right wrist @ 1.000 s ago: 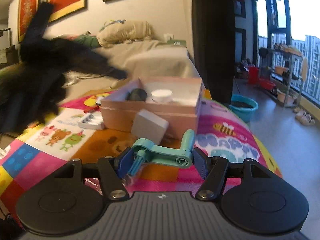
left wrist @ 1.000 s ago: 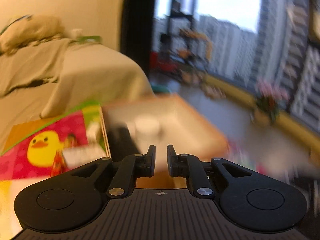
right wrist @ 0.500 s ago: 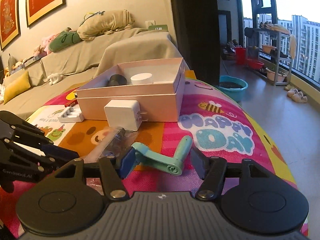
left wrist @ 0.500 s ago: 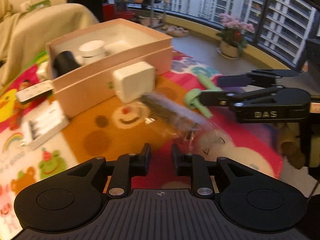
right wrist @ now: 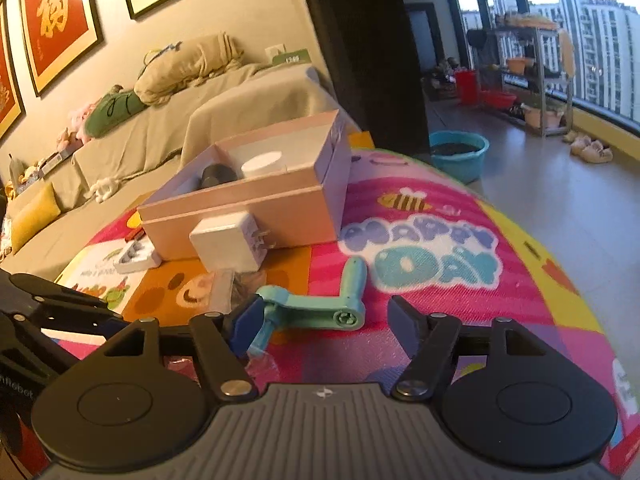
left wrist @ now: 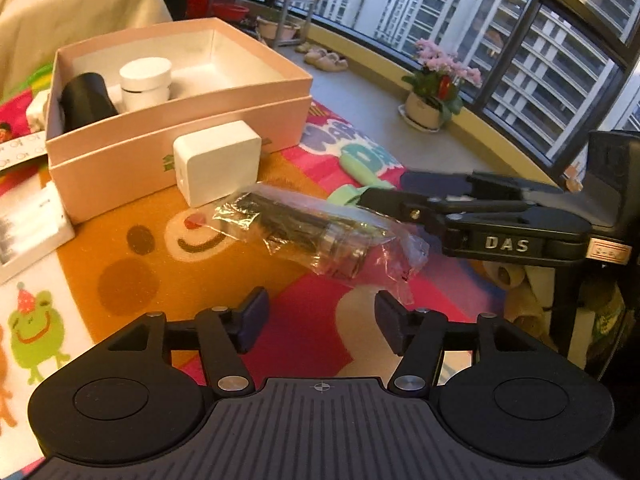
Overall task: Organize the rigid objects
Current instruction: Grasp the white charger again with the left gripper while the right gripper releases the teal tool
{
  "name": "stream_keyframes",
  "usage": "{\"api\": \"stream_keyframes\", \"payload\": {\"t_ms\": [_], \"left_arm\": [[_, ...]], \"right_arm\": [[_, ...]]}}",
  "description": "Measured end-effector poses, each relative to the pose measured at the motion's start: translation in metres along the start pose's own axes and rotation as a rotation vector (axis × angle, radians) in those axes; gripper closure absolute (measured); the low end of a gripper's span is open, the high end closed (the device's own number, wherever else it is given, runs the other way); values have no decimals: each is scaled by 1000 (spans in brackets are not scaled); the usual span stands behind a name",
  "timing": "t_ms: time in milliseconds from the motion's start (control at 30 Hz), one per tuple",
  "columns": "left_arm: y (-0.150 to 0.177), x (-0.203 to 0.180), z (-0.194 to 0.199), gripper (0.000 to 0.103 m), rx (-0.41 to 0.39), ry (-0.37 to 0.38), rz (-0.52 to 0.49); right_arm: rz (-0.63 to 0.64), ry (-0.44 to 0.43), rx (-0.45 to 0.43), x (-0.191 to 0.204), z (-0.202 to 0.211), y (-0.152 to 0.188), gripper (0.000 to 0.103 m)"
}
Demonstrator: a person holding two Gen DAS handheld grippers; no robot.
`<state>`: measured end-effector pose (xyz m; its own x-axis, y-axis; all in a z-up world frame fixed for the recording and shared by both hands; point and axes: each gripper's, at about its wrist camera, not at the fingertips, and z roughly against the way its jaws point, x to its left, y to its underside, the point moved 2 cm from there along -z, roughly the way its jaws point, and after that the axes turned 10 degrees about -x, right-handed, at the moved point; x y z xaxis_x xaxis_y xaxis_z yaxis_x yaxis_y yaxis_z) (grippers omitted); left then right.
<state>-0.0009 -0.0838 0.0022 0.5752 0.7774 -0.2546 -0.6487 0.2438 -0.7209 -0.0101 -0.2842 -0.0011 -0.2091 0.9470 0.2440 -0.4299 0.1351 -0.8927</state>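
While left claw [left wrist: 320, 322] has just opened, bagged item [left wrist: 316, 236] ahead, mat [left wrist: 168, 264] bare between.

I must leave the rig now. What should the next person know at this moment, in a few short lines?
Left gripper: jaws have just been opening, nothing between them, aimed at the clear plastic bag on the mat.
Right gripper: open, jaws have just been widening; the teal crank handle lies between them, not gripped.
Pink box: already holds the black cylinder and the white jar.
White charger: outside, against the box front.
Left to do, probably: bag, crank handle and charger into the box.
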Motion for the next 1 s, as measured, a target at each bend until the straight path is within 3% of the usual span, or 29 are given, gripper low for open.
{"api": "stream_keyframes", "payload": {"t_ms": [133, 200, 267, 433, 500, 633, 667, 733, 833, 1000], "left_arm": [[7, 4, 13, 42, -4, 24, 25], [14, 11, 26, 42, -45, -32, 42], [19, 19, 40, 42, -94, -106, 45], [26, 48, 81, 42, -239, -207, 128], [26, 58, 94, 42, -294, -229, 169], [24, 79, 105, 42, -365, -272, 245], [25, 84, 107, 42, -372, -273, 266], [24, 87, 104, 42, -380, -265, 296], [21, 85, 95, 42, -385, -255, 310], [-9, 63, 72, 42, -422, -248, 166]], "right_arm": [[92, -57, -49, 23, 9, -22, 33], [104, -119, -32, 39, 0, -34, 27], [92, -168, 3, 52, -18, -44, 27], [101, -132, 126, 72, -81, -50, 27], [114, -153, 129, 80, -88, -44, 26], [231, -447, 148, 111, -53, -24, 26], [257, -480, 145, 117, -43, -20, 26], [331, -461, 122, 122, -27, -12, 26], [387, -340, 73, 116, -14, -7, 26], [319, -199, 34, 89, -14, -13, 26]]}}
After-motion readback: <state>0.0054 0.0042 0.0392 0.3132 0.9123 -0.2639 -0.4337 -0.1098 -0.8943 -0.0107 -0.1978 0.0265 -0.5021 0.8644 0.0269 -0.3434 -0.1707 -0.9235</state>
